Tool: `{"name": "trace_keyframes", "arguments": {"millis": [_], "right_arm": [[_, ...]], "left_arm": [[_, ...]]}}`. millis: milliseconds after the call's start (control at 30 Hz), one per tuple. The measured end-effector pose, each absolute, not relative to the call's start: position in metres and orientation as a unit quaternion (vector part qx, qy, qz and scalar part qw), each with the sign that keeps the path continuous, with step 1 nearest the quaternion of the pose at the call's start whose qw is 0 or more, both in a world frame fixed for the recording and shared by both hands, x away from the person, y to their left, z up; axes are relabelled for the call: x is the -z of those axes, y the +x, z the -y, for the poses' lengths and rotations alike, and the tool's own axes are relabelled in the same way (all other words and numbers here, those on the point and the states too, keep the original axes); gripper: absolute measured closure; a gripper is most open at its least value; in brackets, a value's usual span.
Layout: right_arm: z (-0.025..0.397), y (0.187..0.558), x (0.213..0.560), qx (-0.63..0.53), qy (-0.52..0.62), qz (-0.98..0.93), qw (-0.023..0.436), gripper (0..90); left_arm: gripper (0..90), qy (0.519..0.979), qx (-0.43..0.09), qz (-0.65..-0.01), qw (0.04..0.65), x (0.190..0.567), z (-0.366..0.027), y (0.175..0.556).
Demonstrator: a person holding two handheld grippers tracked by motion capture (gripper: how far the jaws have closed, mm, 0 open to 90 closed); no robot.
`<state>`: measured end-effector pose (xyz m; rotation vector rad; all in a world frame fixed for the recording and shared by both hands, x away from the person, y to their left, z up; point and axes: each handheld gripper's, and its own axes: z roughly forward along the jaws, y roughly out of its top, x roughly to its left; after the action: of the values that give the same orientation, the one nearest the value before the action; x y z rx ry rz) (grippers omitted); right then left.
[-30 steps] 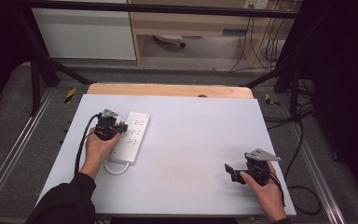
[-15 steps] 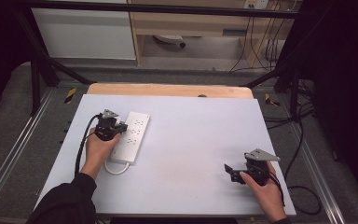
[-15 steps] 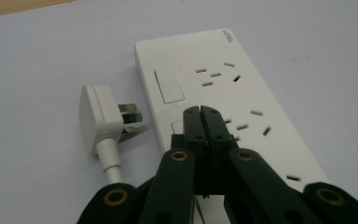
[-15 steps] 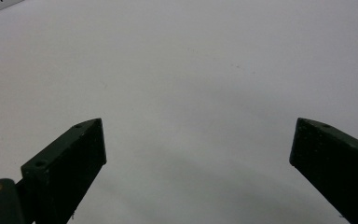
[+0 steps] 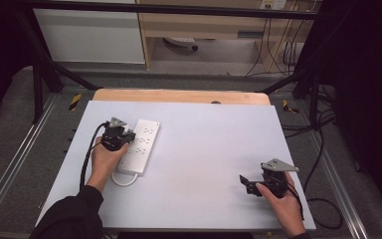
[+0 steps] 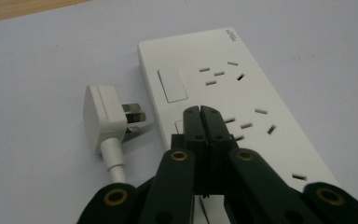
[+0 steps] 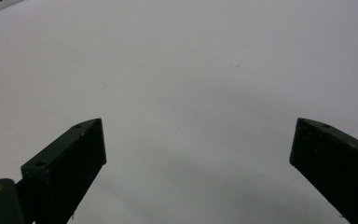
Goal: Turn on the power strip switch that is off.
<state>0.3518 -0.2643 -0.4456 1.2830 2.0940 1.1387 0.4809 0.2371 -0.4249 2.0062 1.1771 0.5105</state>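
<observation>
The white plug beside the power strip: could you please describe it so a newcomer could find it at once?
Start at the pale table and go to the white power strip on its left half. The plug lies flat beside the strip's long edge, near the shut left gripper. It alone has bare metal prongs and a round white cord.

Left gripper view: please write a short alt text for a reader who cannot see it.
The left gripper, its two black jaws closed together, is over a white power strip lying on a pale table, close to one of its switches. Beside the strip lies a white plug, unplugged, its metal prongs pointing toward the strip.
</observation>
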Motion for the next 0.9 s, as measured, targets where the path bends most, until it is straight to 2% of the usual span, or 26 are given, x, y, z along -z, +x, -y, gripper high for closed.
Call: {"name": "trace_keyframes", "arguments": {"millis": [900], "right_arm": [[0.2634, 0.3521, 0.446, -0.409, 0.461, -0.758, 0.214, 3.8]], "left_arm": [[90.0, 0.779, -0.203, -0.46, 0.375, 0.4302, -0.2376, 0.4778]]}}
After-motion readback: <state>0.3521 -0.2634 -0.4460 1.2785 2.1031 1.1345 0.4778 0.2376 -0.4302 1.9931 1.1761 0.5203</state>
